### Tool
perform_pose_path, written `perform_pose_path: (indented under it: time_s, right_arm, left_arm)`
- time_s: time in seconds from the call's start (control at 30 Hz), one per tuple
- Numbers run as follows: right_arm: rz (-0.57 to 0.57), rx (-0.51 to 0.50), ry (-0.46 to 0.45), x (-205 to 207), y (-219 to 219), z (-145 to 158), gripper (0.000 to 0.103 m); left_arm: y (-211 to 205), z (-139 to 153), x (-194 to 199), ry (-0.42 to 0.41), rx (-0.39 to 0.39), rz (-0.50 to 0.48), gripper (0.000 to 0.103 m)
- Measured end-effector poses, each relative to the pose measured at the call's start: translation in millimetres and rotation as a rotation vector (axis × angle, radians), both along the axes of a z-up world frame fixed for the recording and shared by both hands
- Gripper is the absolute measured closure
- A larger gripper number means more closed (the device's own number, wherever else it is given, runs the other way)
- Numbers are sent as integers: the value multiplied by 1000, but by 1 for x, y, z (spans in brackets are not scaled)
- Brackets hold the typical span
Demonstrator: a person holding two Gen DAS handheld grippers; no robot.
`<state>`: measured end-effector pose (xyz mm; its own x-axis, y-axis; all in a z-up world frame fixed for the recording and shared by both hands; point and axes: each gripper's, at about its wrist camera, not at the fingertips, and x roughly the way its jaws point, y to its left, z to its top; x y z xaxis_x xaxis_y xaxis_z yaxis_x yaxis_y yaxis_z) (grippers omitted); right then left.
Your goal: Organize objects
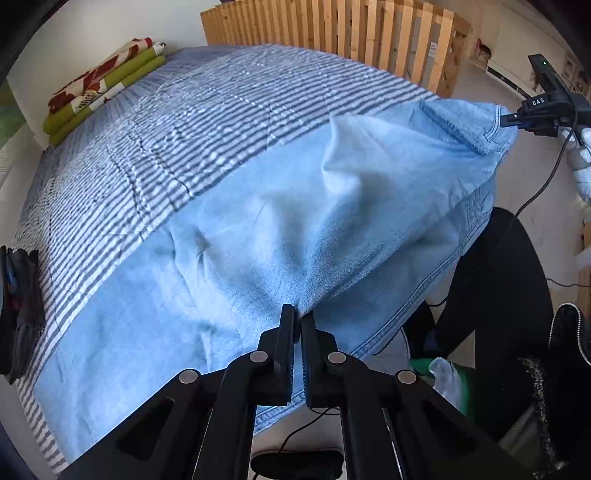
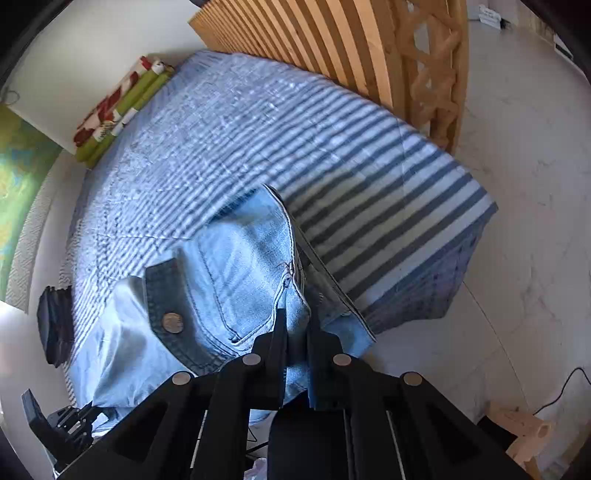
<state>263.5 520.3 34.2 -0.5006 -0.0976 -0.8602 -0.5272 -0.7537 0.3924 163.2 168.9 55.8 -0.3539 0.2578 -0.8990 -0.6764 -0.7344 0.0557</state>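
Left gripper [image 1: 298, 321]: fingers clamped together on a pinch of light-blue denim garment [image 1: 258, 236], cloth tented up from between the tips. Right gripper [image 2: 295, 325]: fingers clamped on the garment's seamed edge beside a pocket; a dark denim tab with a metal button [image 2: 172, 322] lay just left of the fingers. Garment was stretched between both grippers, draped over the near edge of the bed [image 1: 192, 122] with its blue-and-white striped cover. Beyond the fingers, folded red-and-green floral cloth [image 1: 99, 85] lay at the bed's far corner. A wooden slatted rail [image 1: 351, 29] stood behind the bed.
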Motion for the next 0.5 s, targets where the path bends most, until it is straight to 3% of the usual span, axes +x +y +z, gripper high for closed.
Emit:
perform_pose_path:
  time_s: [0.1, 0.2, 0.27, 0.37, 0.43, 0.5]
  right_arm:
    - [45, 59, -5, 5, -15, 7, 96]
    - [141, 161, -177, -5, -28, -31, 87]
    - [119, 210, -258, -1, -22, -48, 83]
    - [18, 282, -251, 16, -6, -40, 83]
    - [-38, 331, -192, 22, -3, -21, 82]
    - [15, 316, -123, 13, -9, -6, 81]
  left_arm:
    - [-14, 7, 4, -30, 26, 8, 100]
    - [-18, -17, 18, -141, 5, -12, 95]
    - [-20, -30, 22, -180, -28, -20, 93]
    - [-32, -28, 30, -207, 6, -10, 91]
    - [-45, -19, 25, -195, 50, 22, 88]
    - [-59, -9, 16, -169, 75, 75, 85]
